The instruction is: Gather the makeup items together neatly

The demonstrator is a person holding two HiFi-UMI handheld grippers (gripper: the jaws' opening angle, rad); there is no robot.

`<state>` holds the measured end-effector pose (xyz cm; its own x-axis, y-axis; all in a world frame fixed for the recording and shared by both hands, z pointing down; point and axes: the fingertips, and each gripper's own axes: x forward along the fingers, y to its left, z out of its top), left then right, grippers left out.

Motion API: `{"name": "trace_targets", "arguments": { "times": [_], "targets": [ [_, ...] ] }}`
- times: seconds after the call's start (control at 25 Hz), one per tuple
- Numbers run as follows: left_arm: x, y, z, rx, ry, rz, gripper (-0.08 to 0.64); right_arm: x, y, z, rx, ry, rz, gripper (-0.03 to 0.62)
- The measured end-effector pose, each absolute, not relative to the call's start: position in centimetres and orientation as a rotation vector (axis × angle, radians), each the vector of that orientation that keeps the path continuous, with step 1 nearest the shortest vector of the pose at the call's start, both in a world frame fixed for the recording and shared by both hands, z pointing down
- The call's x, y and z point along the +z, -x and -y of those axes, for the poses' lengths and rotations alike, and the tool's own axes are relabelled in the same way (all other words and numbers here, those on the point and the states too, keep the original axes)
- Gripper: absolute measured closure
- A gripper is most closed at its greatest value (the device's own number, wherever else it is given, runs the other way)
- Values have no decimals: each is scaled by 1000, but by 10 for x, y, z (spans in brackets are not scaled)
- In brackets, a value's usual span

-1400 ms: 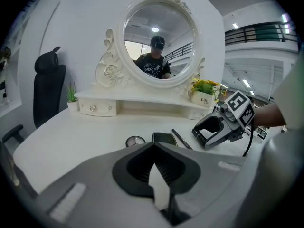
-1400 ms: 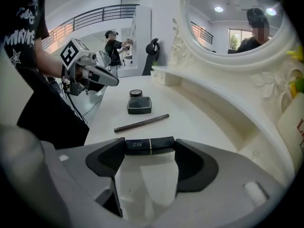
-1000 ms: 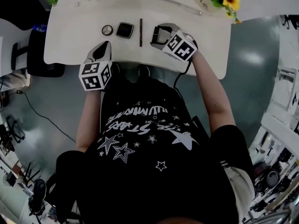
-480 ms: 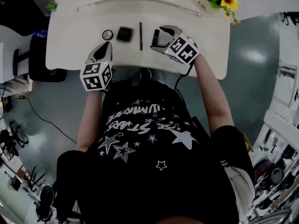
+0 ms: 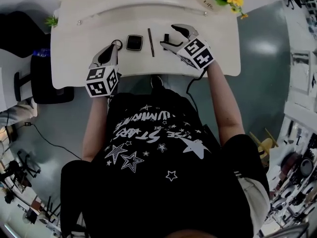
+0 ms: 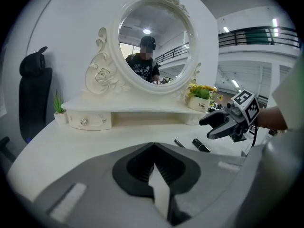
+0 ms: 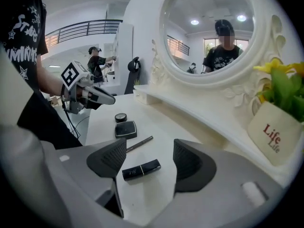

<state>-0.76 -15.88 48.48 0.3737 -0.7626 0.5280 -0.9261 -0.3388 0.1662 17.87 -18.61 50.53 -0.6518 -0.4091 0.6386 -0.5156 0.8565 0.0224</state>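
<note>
Four makeup items lie in a row on the white dressing table [image 5: 74, 58]: a round compact [image 7: 121, 117], a square black compact [image 5: 134, 42], a thin pencil [image 5: 150, 35] and a black lipstick tube [image 7: 141, 169]. My right gripper [image 5: 169, 34] is open above the lipstick [image 5: 166, 37]. Its jaws have just been closing a little; the tube lies on the table under the gap, untouched. My left gripper [image 5: 114, 47] is shut with nothing in it. Its tip is beside the round compact [image 5: 117, 42] and partly hides it.
A round ornate mirror [image 6: 154, 39] stands on a raised shelf with small drawers [image 6: 88, 120] at the back. A white pot of sunflowers [image 7: 275, 132] sits at the back right and a small green plant [image 6: 58, 109] at the back left. A black chair [image 5: 42, 78] stands left of the table.
The right gripper has lifted off the table from around the lipstick and rolled. The left gripper has moved forward, up to the round compact.
</note>
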Motion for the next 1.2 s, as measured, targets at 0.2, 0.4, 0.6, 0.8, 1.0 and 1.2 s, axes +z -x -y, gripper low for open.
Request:
{"name": "trace_targets", "arguments": {
  "times": [0.2,0.4,0.6,0.8,1.0,1.2],
  "targets": [
    [478,18,160,516,-2291,1355,558,483,-174,190,231,-937,2355,341],
    [473,42,158,535,-2362,1276,558,467,-159,182,248,-1174,2334,423],
    [468,63,150,530,-2438,1197,558,453,-143,167,246,-1391,2301,515],
    [465,89,129,516,-2494,1115,558,445,-121,144,263,-1560,2254,561],
    [462,115,100,509,-2539,1026,558,438,-92,109,272,-1688,2209,563],
    [464,127,74,529,-2578,938,558,442,-71,67,301,-1784,2116,565]
  ]
}}
